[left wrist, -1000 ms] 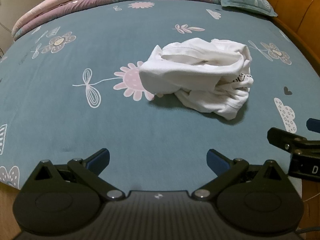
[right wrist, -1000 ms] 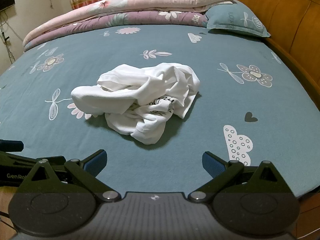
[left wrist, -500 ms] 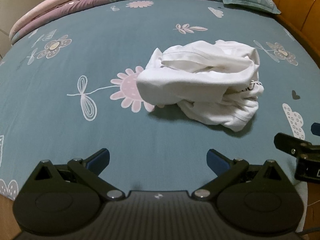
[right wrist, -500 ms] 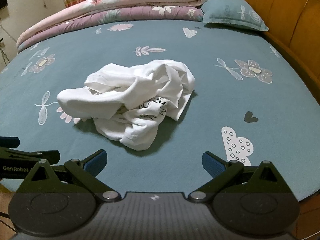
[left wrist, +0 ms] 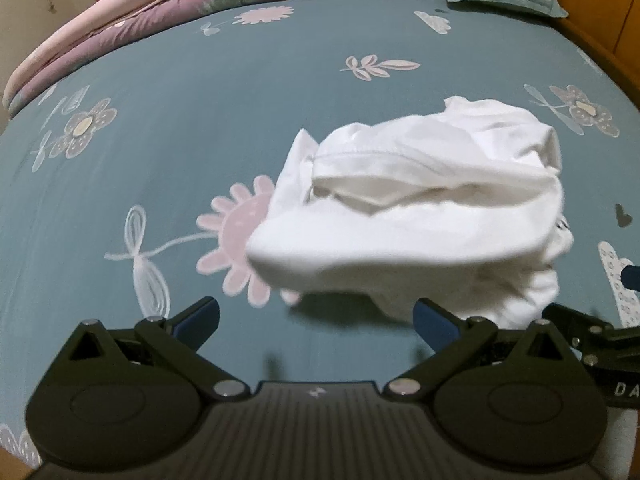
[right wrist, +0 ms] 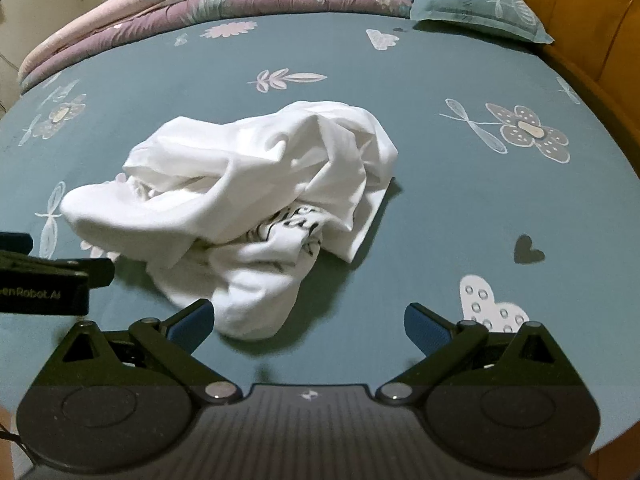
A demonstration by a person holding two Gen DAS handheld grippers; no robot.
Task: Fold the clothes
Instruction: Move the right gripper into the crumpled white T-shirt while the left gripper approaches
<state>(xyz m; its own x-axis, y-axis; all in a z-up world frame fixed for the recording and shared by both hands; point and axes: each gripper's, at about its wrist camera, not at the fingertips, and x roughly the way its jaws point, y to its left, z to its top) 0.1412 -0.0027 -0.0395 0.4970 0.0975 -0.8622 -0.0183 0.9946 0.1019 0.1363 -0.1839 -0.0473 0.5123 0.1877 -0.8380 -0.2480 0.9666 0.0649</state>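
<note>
The step in hand looks like the approach: nothing is folded yet. The shirt [left wrist: 420,216] lies crumpled in a heap on the bed [left wrist: 160,140], just ahead of both tools. The left gripper [left wrist: 316,314] has its jaws spread wide and empty, the heap ahead and to its right; the right gripper [right wrist: 308,322] is likewise spread and empty, the heap ahead and to its left. Next, each likely needs an edge or corner to pull the shirt flat. Beyond lie a folded quilt [right wrist: 200,4], a pillow [right wrist: 472,4] and a wooden headboard [right wrist: 592,32].
</note>
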